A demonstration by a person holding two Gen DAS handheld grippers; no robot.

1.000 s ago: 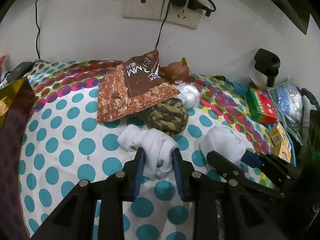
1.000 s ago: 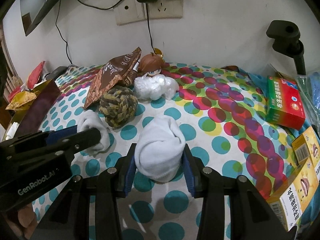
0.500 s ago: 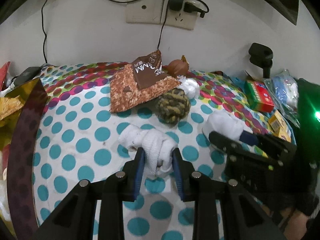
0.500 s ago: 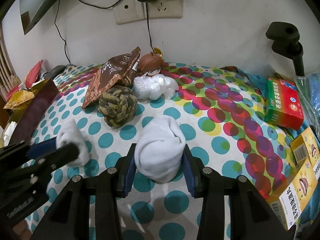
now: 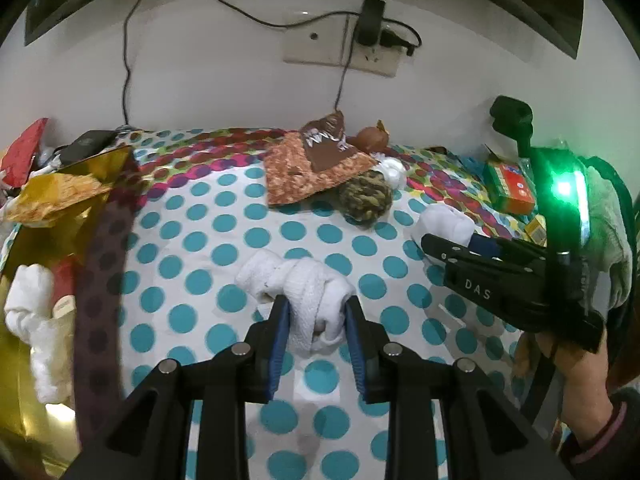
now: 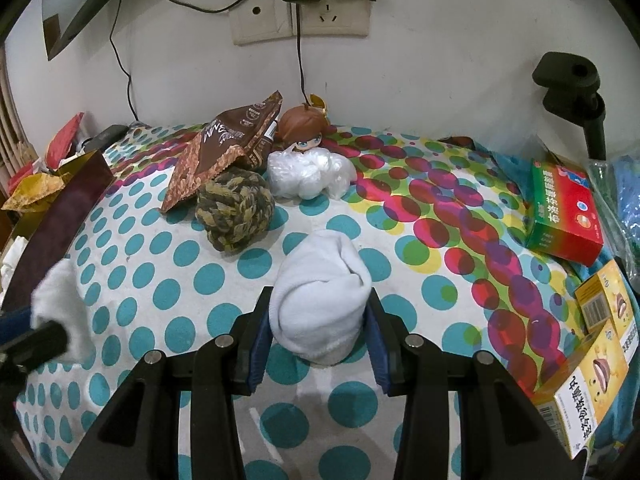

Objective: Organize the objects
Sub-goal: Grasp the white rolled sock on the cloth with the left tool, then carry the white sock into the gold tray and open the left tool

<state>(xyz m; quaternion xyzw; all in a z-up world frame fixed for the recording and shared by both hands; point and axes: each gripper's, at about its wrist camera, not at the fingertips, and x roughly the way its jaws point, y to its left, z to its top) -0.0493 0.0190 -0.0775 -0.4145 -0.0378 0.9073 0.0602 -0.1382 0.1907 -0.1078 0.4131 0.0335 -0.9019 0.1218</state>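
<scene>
My left gripper (image 5: 316,312) is shut on a twisted white sock (image 5: 300,284) and holds it above the dotted cloth; the sock also shows at the left edge of the right wrist view (image 6: 60,312). My right gripper (image 6: 318,312) is shut on a rolled white sock (image 6: 320,296), which rests low over the cloth; that sock also shows in the left wrist view (image 5: 442,226). A gold box with a dark rim (image 5: 100,248) stands at the left and holds a white item (image 5: 36,320).
A rope ball (image 6: 234,210), a brown snack bag (image 6: 224,148), a doll head (image 6: 302,132) and a white plastic wad (image 6: 308,172) lie at the back. A red-green box (image 6: 564,212) and yellow boxes (image 6: 580,376) sit at the right. Wall sockets with cables are behind.
My left gripper has lifted the twisted sock and drawn back and left, toward the gold box. My right gripper has held still on the rolled sock.
</scene>
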